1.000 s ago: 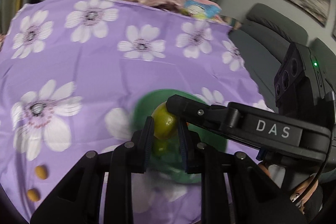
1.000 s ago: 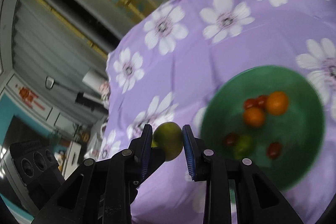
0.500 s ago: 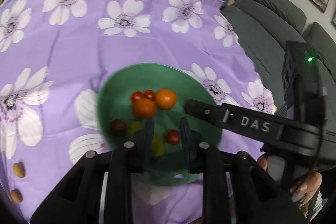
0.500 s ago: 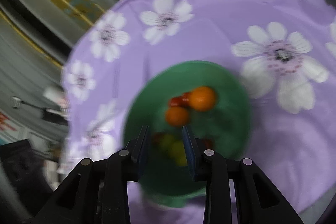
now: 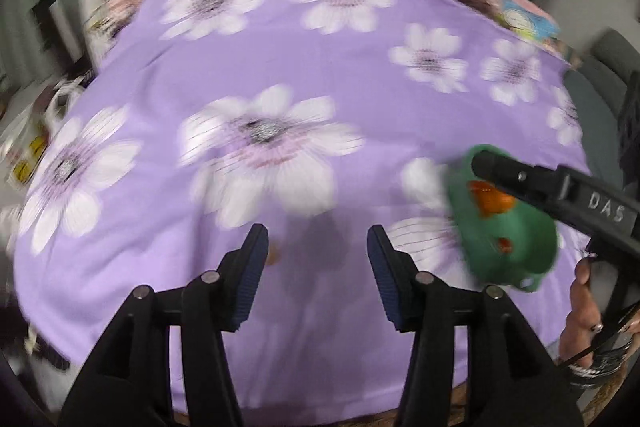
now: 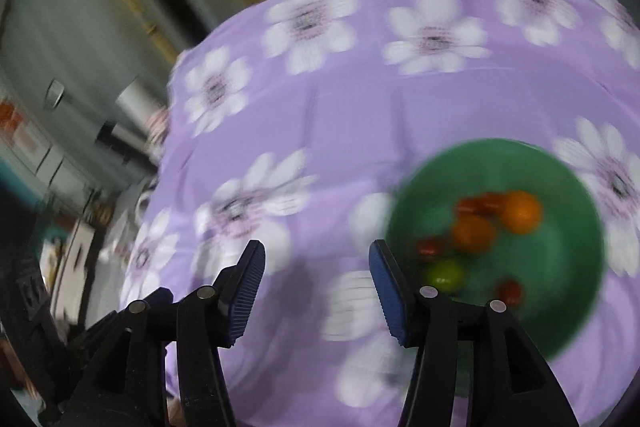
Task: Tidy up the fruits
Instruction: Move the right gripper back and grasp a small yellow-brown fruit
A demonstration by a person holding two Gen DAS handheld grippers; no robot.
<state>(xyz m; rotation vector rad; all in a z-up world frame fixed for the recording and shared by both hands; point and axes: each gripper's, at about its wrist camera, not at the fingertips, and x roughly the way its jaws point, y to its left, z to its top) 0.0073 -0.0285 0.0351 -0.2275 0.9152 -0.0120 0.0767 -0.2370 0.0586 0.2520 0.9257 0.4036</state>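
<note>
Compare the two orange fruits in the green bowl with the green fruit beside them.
Colour: the orange fruits are orange; the green fruit is yellow-green.
Size: each orange fruit looks somewhat larger than the green fruit.
Place: in the right wrist view the orange fruits sit side by side near the bowl's middle, while the green fruit lies lower, nearer the rim.
Shared: all are round, lie loose in the bowl and are blurred.

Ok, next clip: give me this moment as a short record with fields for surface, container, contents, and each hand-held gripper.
surface: purple floral cloth
container: green bowl, resting on the cloth
contents: two orange fruits, small red ones, one green fruit; blurred
left hand-held gripper: jaws opening, nothing between them, over bare cloth
right hand-held gripper: jaws opening, nothing between them, beside the bowl
image quality: strong motion blur in both views
</note>
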